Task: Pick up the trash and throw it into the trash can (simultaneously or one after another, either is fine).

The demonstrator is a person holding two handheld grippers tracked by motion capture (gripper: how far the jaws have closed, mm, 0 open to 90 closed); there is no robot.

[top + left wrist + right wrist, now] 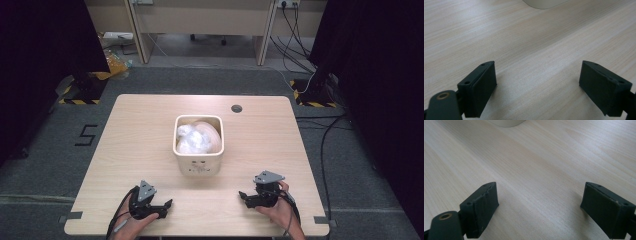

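A cream square bin (198, 166) stands at the middle of the wooden table (140, 125), with crumpled white plastic (197, 137) inside it. My left gripper (166, 207) rests near the table's front edge on the left, its jaws pointing right and toward the bin. Over on the right, near the same edge, my right gripper (243, 199) points left. In the left gripper view the left gripper (537, 77) stands open over bare wood, the bin's base (544, 3) at the top. The right gripper (540, 197) is likewise open with nothing between its jaws, the bin's base (506, 122) ahead.
A dark round grommet hole (236, 108) sits in the table's far side. On the floor beyond the table are black stands with hazard tape (80, 92), cables (325, 135) at the right, and a pale desk (200, 25) behind.
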